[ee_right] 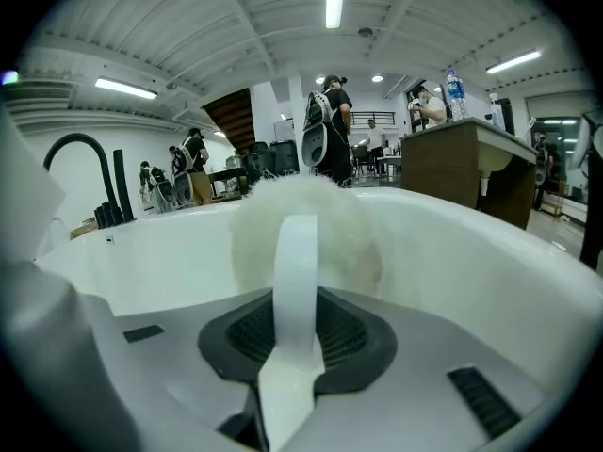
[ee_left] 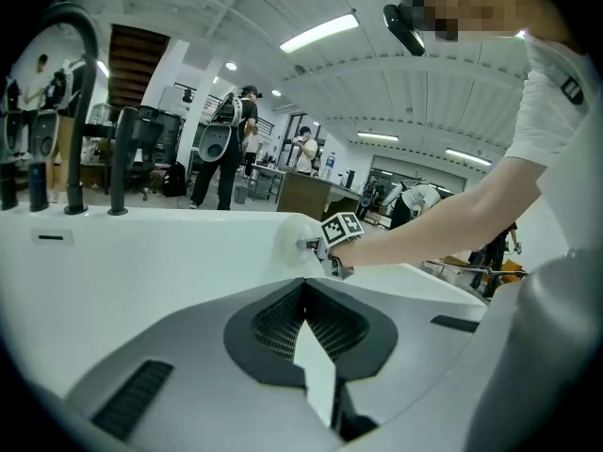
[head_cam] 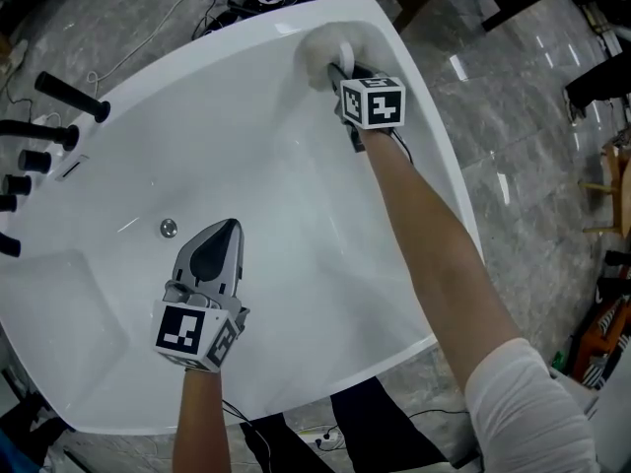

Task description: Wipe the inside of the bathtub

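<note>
glossy white bathtub; right tongs clamp a fluffy, seemingly woolly pad.

The black taps run off the head view's left edge, and the rim of the bathtub is cut off there too. From above, the fluffy white pad hides the jaw tips of the right gripper. Where the pad meets the tub wall is hidden behind its own bulk.

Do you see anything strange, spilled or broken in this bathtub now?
Nothing stands out. The bathtub looks clean and undamaged; the right tool holds a fluffy white pad at its far corner, and the left tool is shut, empty.
</note>
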`<action>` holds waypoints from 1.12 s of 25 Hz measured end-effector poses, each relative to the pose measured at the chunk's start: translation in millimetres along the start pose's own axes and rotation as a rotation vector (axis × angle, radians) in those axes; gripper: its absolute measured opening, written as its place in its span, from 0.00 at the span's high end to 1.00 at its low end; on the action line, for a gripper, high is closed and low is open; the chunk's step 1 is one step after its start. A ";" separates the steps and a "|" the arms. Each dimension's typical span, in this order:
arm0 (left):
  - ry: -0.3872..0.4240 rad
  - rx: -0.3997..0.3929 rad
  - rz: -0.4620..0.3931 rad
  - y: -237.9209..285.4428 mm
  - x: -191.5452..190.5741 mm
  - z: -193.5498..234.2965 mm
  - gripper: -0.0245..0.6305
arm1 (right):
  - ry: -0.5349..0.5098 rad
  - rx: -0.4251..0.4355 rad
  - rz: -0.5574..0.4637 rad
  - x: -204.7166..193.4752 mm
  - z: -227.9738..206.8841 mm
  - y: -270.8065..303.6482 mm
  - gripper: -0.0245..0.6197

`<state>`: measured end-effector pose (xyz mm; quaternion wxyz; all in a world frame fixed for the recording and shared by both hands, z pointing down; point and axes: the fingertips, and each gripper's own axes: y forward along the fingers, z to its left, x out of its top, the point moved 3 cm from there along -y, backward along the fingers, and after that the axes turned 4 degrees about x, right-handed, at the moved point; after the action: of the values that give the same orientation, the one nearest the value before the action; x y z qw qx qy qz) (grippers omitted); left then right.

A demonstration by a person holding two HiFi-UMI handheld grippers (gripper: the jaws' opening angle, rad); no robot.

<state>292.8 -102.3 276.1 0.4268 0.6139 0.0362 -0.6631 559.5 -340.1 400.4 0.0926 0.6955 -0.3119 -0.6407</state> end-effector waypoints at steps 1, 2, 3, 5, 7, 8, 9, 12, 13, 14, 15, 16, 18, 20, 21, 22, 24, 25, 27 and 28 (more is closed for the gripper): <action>0.001 0.002 0.001 -1.2 -2.5 2.3 0.95 | 0.008 -0.001 -0.005 -0.6 0.6 1.6 0.82; 0.003 0.006 0.001 -2.3 -4.8 4.4 0.95 | 0.018 -0.001 -0.008 -1.6 0.9 2.6 0.82; 0.004 0.010 0.001 -3.2 -6.5 6.9 0.95 | 0.028 0.000 -0.010 -2.7 1.0 3.3 0.81; 0.003 0.021 0.000 -3.3 -7.8 13.8 0.95 | 0.041 -0.001 -0.015 -2.9 0.6 4.5 0.81; -0.007 0.033 -0.005 -3.7 -7.3 20.7 0.95 | 0.054 -0.010 -0.027 -1.1 0.2 4.4 0.82; -0.011 0.039 -0.008 -4.8 -6.8 23.4 0.95 | 0.059 -0.014 -0.036 -0.2 0.6 4.2 0.82; -0.013 0.044 -0.010 -6.8 -6.3 25.9 0.95 | 0.065 -0.016 -0.045 0.3 1.5 4.2 0.82; -0.010 0.050 -0.013 -14.3 -7.2 32.6 0.95 | 0.096 -0.023 -0.061 -1.8 2.4 3.1 0.82; -0.010 0.052 -0.014 -16.2 -8.7 35.6 0.95 | 0.106 -0.025 -0.066 -1.9 3.0 2.7 0.82; -0.011 0.056 -0.016 -17.7 -10.6 39.1 0.95 | 0.112 -0.022 -0.073 -0.9 5.6 2.8 0.82; -0.013 0.062 -0.019 -19.2 -12.7 42.7 0.95 | 0.113 -0.013 -0.080 0.8 10.3 3.5 0.82; -0.016 0.067 -0.021 -20.7 -14.8 45.6 0.95 | 0.113 -0.004 -0.086 2.8 16.0 4.2 0.82; -0.022 0.072 -0.025 -24.6 -18.0 49.0 0.95 | 0.108 0.006 -0.094 6.1 27.4 4.8 0.82; -0.028 0.072 -0.026 -31.9 -20.9 50.9 0.95 | 0.099 0.015 -0.097 8.2 40.9 5.5 0.82; -0.029 0.072 -0.027 -36.8 -22.1 52.0 0.95 | 0.094 0.021 -0.097 8.9 48.9 6.7 0.82; -0.027 0.073 -0.027 -42.4 -22.9 53.7 0.95 | 0.090 0.027 -0.099 9.5 57.5 8.1 0.82; -0.023 0.079 -0.027 -54.4 -24.9 59.3 0.95 | 0.078 0.032 -0.096 8.7 74.9 10.5 0.82; -0.022 0.084 -0.028 -60.3 -26.2 63.5 0.95 | 0.072 0.031 -0.092 7.6 83.2 11.9 0.82; -0.024 0.099 -0.031 -71.9 -28.7 74.9 0.95 | 0.070 0.035 -0.092 7.2 100.7 16.4 0.82; -0.026 0.108 -0.030 -78.1 -30.2 81.0 0.95 | 0.065 0.042 -0.091 7.3 111.3 19.1 0.82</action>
<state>178.1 -83.4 284.2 0.3835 0.6266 0.0043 -0.6784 447.8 -329.1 386.4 0.0587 0.7312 -0.2901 -0.6145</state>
